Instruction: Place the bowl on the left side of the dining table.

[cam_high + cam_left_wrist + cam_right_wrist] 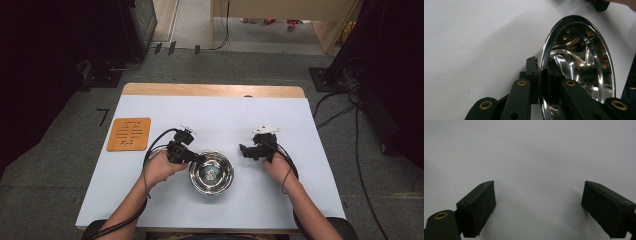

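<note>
The steel bowl [211,173] sat on the white table [150,205] toward its near edge, about midway between the side edges. The left gripper [196,158] pinched the bowl's left rim, one jaw outside the wall and one inside. The right gripper [242,150] hung beside the bowl's right, jaws spread wide over bare surface. An orange mat [129,133] lay near the left edge, well apart.

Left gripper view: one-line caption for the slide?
Left claw shut on the rim of a polished steel bowl, one jaw outside and one inside, on the white table cover.
</note>
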The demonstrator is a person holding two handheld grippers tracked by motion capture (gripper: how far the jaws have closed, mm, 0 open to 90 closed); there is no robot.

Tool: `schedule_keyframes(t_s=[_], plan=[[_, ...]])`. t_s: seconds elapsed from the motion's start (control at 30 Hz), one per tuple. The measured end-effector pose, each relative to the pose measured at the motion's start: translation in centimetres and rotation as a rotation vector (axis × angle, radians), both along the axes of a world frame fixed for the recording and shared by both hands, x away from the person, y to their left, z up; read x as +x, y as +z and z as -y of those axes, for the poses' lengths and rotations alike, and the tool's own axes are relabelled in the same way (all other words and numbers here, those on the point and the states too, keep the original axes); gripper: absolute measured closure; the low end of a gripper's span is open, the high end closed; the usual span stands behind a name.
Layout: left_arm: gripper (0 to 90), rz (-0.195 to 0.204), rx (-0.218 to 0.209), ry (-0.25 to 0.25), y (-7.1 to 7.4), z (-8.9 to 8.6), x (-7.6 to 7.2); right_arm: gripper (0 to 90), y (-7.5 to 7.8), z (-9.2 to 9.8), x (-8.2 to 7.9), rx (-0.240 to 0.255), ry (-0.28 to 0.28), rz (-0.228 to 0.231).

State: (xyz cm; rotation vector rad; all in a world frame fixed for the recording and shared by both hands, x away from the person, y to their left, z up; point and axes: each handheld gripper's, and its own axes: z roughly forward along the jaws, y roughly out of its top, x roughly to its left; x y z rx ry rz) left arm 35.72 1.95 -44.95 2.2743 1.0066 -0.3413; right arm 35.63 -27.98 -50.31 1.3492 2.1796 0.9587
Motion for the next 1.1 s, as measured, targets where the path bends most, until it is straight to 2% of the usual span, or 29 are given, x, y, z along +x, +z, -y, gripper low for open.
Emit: schedule_keyframes(t_s=[0.4, 0.9, 1.1], plan=[[84.8, -0.005, -0.014, 0.025, 0.5, -0.5, 0.3, 11.7, 0.0, 0.0, 0.0, 0.001, -0.001, -0.001], [84.8, 0.009, -0.027, 0.065, 1.1, -2.0, 0.9, 11.7, 0.0, 0.0, 0.0, 0.000, 0.000, -0.001], [84.8, 0.001, -0.026, 0.082, 1.2, -2.6, 1.2, 11.7, 0.0, 0.0, 0.0, 0.002, -0.001, -0.001]])
